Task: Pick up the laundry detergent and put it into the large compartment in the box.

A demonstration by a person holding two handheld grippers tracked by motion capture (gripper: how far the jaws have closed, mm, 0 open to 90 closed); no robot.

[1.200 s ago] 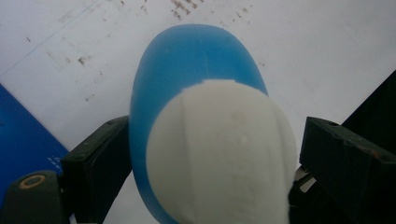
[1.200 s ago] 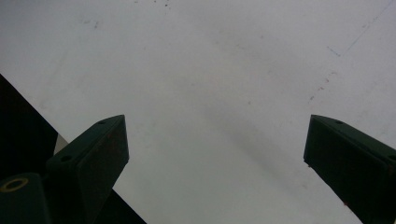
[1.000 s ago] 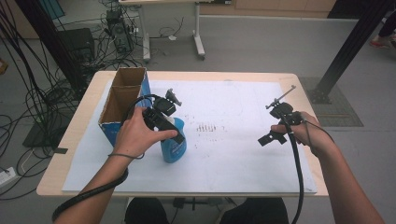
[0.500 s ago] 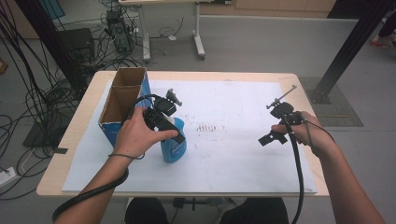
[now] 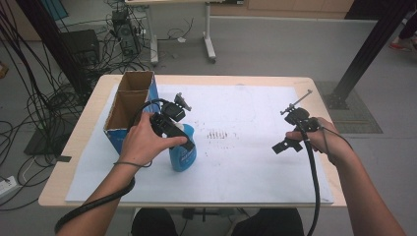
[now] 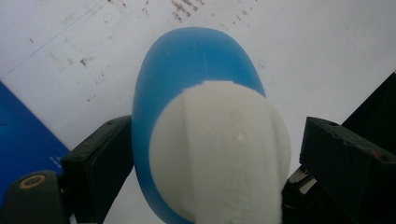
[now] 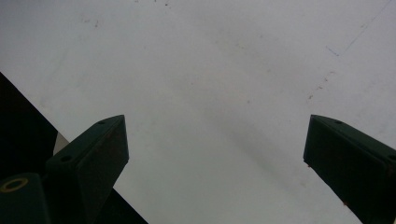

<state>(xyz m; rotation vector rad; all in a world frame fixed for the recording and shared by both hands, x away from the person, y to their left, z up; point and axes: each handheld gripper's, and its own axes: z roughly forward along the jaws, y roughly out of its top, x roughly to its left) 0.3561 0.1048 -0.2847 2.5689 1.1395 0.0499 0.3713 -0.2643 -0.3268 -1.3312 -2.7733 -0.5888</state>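
A blue bottle [image 5: 183,155] with a white cap stands on the white paper at the table's left-middle. My left gripper [image 5: 183,138] comes down on its top from the left, held by the person's left hand. In the left gripper view the blue bottle [image 6: 196,60] and its white cap [image 6: 219,154] sit between the jaws of my left gripper [image 6: 217,140]; the left pad [image 6: 100,158] presses on the blue side, and the cap hides the other contact. My right gripper [image 5: 285,146] hovers over bare paper at the right. In its own view my right gripper [image 7: 215,126] stands open with nothing between its jaws.
An open cardboard box [image 5: 129,101] with blue sides stands at the table's left, close behind the bottle; its blue wall [image 6: 18,154] shows beside the left jaw. White paper [image 5: 246,162] covers the wooden table [image 5: 54,191]. Cables and equipment lie on the floor beyond.
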